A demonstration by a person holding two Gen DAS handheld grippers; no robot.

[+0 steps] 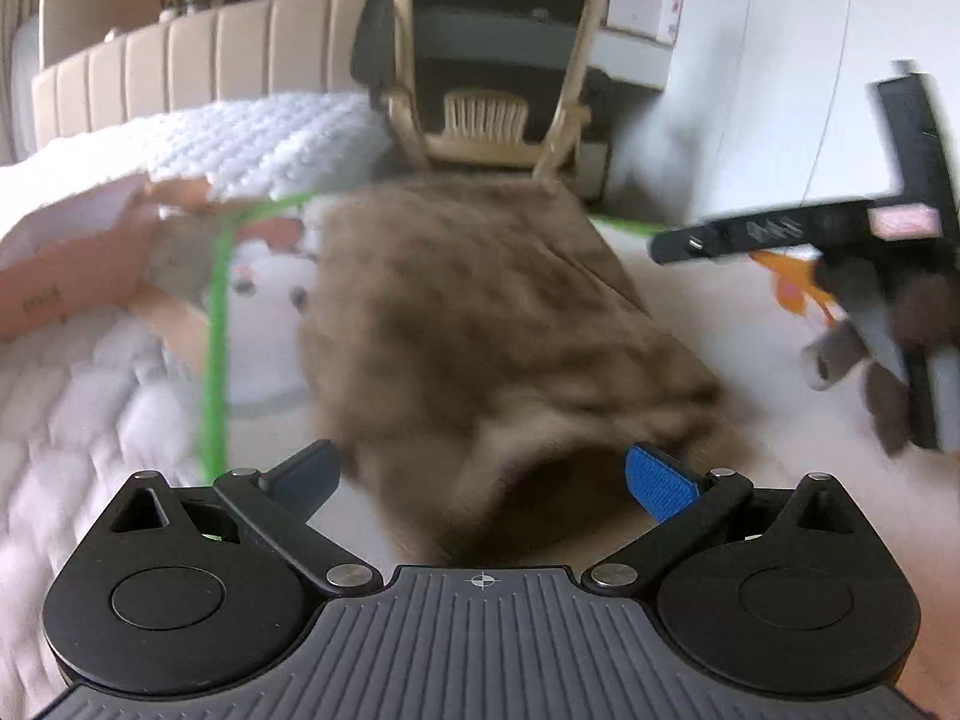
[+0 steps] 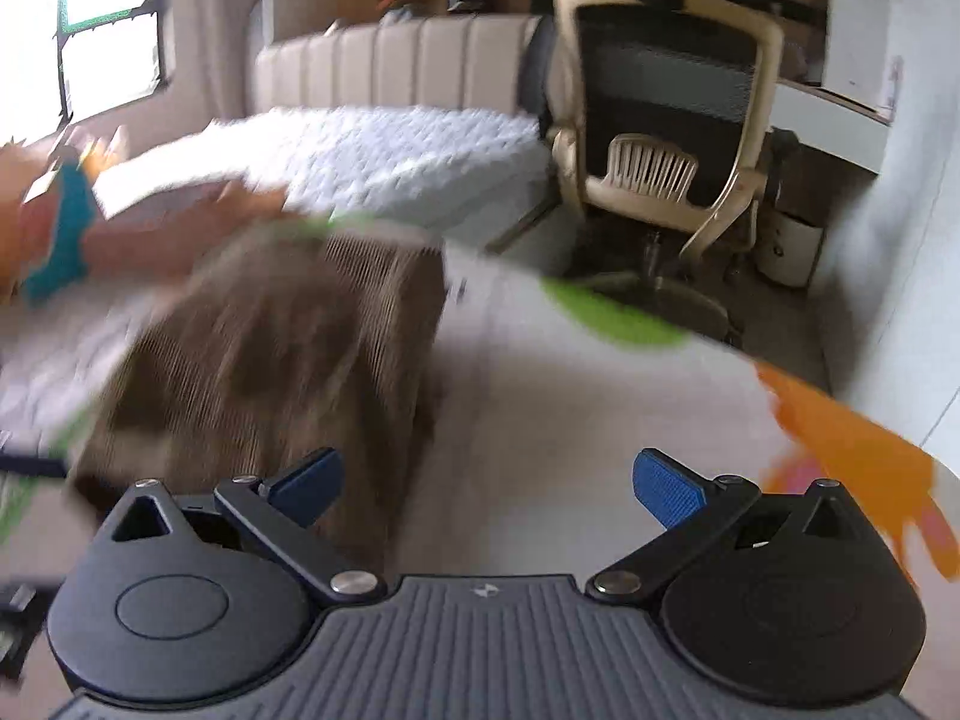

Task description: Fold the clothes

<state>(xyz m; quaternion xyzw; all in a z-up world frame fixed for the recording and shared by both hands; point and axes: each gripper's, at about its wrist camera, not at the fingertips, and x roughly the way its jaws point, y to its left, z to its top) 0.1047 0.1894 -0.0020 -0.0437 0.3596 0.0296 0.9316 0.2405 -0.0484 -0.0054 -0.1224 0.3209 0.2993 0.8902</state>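
Left gripper [image 1: 483,480]: its jaws are standing wide apart, gripping nothing; the near end of the brown garment is lying between and just ahead of the blue pads [image 1: 659,480].

Right gripper [image 2: 489,483]: its jaws are also spread wide with nothing between them; it is hovering over bare white sheet, with the garment off to its left.

Brown garment [image 1: 468,324]: it is lying as a long folded strip on the bed, running away from the left gripper toward the far edge; in the right wrist view it is showing a ribbed knit [image 2: 288,348]. The blur is hiding its finer folds.

Bed sheet [image 2: 570,408]: white with green and orange printed patches, it is carrying the garment.

White quilt [image 1: 252,138]: it is sitting bunched at the far side of the bed, below the padded headboard [image 1: 198,54].

Cardboard box [image 1: 66,264]: it is resting open on the bed, left of the garment.

Office chair [image 2: 666,138]: it is standing beyond the foot of the bed, beside a desk.

Right gripper seen from the left wrist [image 1: 840,240]: it is showing blurred at the right edge, held in a gloved hand [image 1: 882,360].
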